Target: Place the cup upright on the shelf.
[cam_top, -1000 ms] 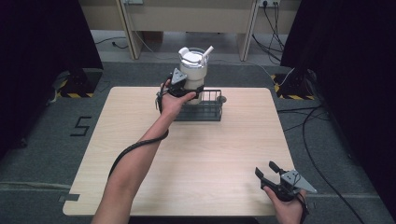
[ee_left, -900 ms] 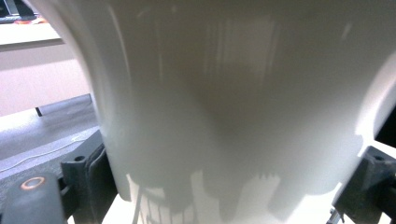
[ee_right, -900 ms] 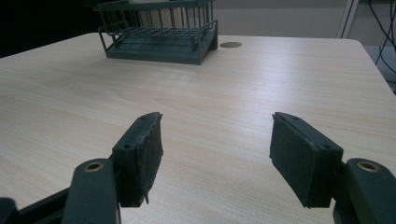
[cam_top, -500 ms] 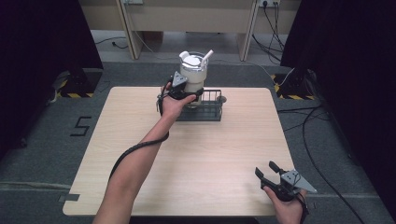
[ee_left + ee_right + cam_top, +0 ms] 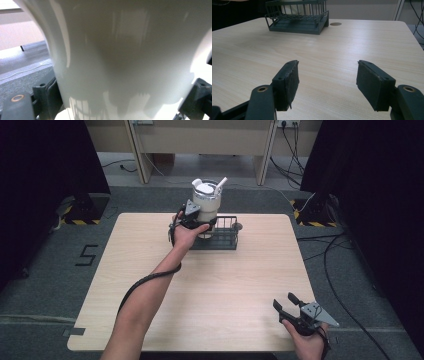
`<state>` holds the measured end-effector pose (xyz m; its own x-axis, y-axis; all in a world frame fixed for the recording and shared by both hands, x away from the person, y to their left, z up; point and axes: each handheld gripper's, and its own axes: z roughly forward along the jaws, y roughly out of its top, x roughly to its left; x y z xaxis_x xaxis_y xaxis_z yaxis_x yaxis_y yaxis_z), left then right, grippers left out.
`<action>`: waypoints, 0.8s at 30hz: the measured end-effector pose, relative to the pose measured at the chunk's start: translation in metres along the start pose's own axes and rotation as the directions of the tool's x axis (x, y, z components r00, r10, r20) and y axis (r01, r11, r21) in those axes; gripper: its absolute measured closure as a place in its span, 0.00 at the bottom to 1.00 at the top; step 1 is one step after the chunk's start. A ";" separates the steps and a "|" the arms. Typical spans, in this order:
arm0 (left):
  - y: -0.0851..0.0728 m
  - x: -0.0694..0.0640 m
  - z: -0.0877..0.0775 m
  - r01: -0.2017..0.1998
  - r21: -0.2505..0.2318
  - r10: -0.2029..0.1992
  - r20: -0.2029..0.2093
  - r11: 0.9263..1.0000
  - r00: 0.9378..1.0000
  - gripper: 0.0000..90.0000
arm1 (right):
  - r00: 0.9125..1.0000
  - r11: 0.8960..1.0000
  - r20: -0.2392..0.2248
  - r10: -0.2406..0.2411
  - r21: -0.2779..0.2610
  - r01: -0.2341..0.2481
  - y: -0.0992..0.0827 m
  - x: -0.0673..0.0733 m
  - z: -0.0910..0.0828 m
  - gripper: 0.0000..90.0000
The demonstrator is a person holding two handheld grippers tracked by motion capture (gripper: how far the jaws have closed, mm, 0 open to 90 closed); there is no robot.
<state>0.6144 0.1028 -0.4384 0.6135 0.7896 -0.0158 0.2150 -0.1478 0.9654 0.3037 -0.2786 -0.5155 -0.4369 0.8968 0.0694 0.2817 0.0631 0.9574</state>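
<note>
A white tumbler (image 5: 206,202) with a lid and a straw stands upright at the left end of a dark wire basket (image 5: 227,239) at the table's far side. My left gripper (image 5: 201,221) is shut on the tumbler's lower body. In the left gripper view the tumbler's white wall (image 5: 125,62) sits between the two fingers (image 5: 48,95). Whether its base rests on the basket floor is hidden. My right gripper (image 5: 286,304) is open and holds nothing near the table's front right corner. It faces the basket (image 5: 297,20) across the bare tabletop, with a wide gap between its pads (image 5: 289,80).
The light wooden table (image 5: 225,285) has a small round hole (image 5: 335,24) just right of the basket. Dark floor with cables surrounds the table, and a pale cabinet stands behind it.
The left gripper and the tumbler have come down slightly toward the basket. The right gripper has stayed where it was.
</note>
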 end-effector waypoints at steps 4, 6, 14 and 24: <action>-0.001 0.000 0.001 0.003 0.006 -0.003 -0.001 1.000 1.000 0.12 | 1.000 1.000 0.000 0.000 0.000 0.000 0.000 0.000 0.000 0.39; -0.002 0.000 0.002 0.002 0.011 -0.002 -0.003 1.000 1.000 0.12 | 1.000 1.000 -0.001 0.000 0.000 0.000 0.000 0.000 0.000 0.39; -0.006 -0.001 0.004 -0.005 0.026 0.005 -0.002 1.000 1.000 0.12 | 1.000 1.000 -0.002 -0.001 -0.001 0.001 0.000 0.000 0.000 0.39; -0.008 0.000 0.003 0.009 0.027 -0.009 0.001 1.000 1.000 0.12 | 1.000 1.000 -0.005 -0.004 0.001 0.004 0.000 0.000 0.000 0.39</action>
<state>0.6153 0.1023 -0.4474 0.6125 0.7900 -0.0252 0.2414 -0.1566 0.9577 0.3035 -0.2782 -0.5153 -0.4422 0.8944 0.0675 0.2806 0.0665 0.9575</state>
